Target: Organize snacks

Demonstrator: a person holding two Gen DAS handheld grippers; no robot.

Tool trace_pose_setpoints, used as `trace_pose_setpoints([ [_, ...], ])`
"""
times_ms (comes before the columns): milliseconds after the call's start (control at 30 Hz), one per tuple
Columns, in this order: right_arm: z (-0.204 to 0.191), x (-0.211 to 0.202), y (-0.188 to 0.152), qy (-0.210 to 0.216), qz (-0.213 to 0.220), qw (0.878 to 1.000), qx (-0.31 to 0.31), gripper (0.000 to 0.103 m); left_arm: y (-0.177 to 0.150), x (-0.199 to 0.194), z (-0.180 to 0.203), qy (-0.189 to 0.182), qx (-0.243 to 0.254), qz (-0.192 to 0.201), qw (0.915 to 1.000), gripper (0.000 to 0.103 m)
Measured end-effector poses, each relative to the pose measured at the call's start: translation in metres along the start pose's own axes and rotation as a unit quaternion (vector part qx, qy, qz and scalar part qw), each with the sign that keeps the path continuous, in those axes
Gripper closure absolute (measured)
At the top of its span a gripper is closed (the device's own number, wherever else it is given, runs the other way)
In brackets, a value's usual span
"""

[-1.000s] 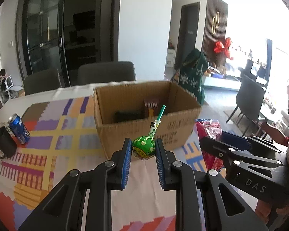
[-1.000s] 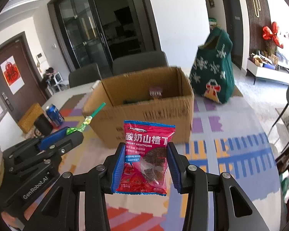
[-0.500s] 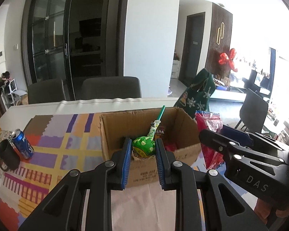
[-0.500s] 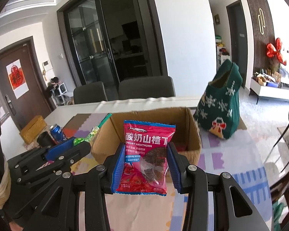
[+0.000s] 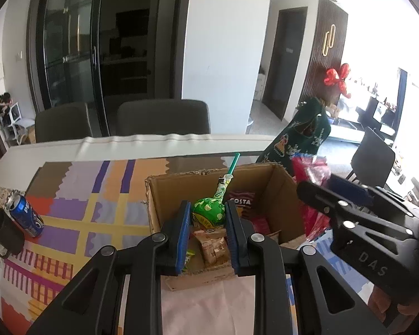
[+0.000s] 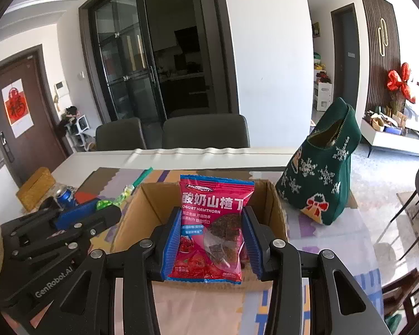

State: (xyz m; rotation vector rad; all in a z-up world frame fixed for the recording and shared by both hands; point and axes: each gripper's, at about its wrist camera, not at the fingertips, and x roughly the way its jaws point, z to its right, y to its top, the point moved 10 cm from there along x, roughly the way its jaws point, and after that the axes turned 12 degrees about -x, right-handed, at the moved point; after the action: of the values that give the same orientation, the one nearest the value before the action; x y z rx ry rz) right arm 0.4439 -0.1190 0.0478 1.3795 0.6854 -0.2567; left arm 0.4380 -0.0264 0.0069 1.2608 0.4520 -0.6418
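My left gripper (image 5: 206,217) is clamped on a green lollipop (image 5: 208,214) and my right gripper (image 6: 211,236) pinches a red hawthorn snack bag (image 6: 212,223), both held over the open cardboard box (image 5: 286,192) on the table. The box already has a few packets (image 5: 212,244) inside, so I'd call it partly done. Left to do, I judge: release these two into the box; can't tell whether other snacks remain outside.
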Motion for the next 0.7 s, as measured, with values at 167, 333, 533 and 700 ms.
trace_pose_setpoints([
  [167,0.001,0.012,0.007,-0.008,-0.006,1.000,-0.011,0.060,0.002,0.019,-0.007,0.005,-0.007,-0.019,0.9998,0.078],
  [333,0.003,0.026,0.011,-0.012,-0.016,1.000,-0.019,0.060,0.002,0.035,-0.011,0.017,-0.006,-0.028,0.9995,0.078],
  [533,0.008,0.044,0.011,-0.024,-0.032,0.999,-0.021,0.057,0.005,0.040,-0.019,0.047,0.006,-0.015,0.9988,0.057],
  [700,0.011,0.043,0.004,-0.036,-0.034,0.999,-0.020,0.041,0.002,0.029,-0.025,0.058,0.009,0.003,0.9983,0.049],
])
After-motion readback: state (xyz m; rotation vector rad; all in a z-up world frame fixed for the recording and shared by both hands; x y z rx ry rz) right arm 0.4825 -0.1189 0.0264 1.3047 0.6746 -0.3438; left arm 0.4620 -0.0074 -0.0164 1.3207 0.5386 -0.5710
